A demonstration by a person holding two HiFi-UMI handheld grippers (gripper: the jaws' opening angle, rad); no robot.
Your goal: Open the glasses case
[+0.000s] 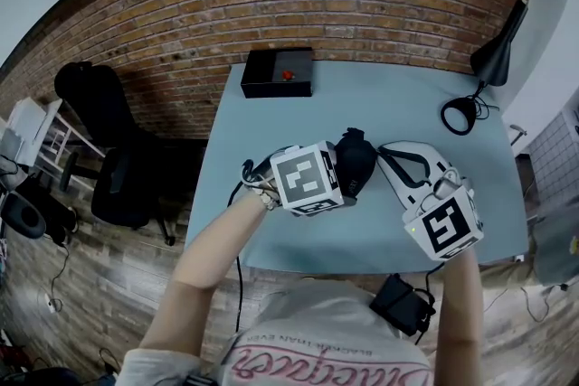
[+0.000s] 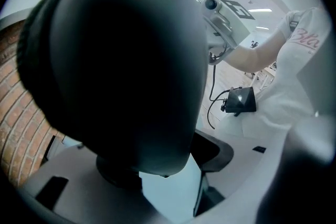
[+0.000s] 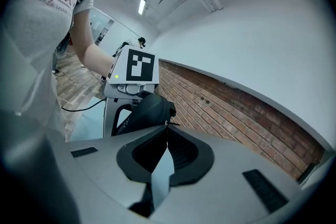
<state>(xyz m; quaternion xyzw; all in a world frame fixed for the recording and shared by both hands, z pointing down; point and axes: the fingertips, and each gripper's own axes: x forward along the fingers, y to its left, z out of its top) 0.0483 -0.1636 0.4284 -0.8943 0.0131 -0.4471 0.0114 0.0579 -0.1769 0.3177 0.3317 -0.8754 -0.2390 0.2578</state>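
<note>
Plainly, the left tongs (image 1: pixel 346 172) stand wide and are clamped around the black glasses case (image 1: pixel 356 155), which sits mid-frame in the head view above the pale blue counter (image 1: pixel 389 99). The right tongs (image 3: pixel 167 125) are closed to a point at the case's zip end; whether they pinch anything there I cannot tell. Farther out are a black box (image 1: pixel 278 72) at upper centre and a black lamp (image 1: pixel 493 59) at upper right.

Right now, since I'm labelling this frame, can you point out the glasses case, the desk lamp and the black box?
glasses case (image 1: pixel 355 160): head view, middle of its black shell.
desk lamp (image 1: pixel 496 59): head view, on its black shade.
black box (image 1: pixel 267 68): head view, on its top face.
</note>
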